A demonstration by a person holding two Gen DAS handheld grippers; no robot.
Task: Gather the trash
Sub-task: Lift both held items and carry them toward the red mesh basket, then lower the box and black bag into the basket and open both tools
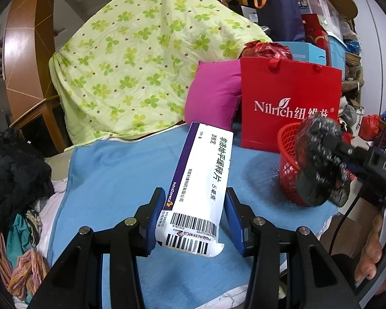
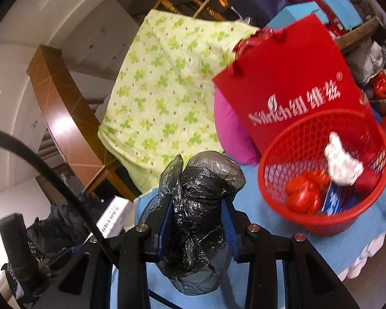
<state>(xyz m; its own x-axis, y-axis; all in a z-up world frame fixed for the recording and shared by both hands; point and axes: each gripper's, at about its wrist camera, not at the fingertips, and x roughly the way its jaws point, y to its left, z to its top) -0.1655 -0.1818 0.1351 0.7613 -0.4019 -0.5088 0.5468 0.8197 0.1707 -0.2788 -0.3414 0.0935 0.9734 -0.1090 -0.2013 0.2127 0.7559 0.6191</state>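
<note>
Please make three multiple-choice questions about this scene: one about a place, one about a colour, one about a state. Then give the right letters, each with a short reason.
1. Where does the red plastic mesh basket stand?
A. on the blue cloth, before the red paper gift bag
B. on the green-patterned quilt
C. on the floor

2. What colour is the crumpled plastic bag in the right hand-held gripper?
A. white
B. black
C. yellow

3. What is the state of the left hand-held gripper?
A. wide open and empty
B. shut on a red wrapper
C. shut on the white and purple medicine box

Answers:
1. A: the basket rests on the blue cloth, the red paper gift bag behind it.
2. B: the bag between the blue pads is black.
3. C: the box sits clamped between the pads, above the cloth.
</note>
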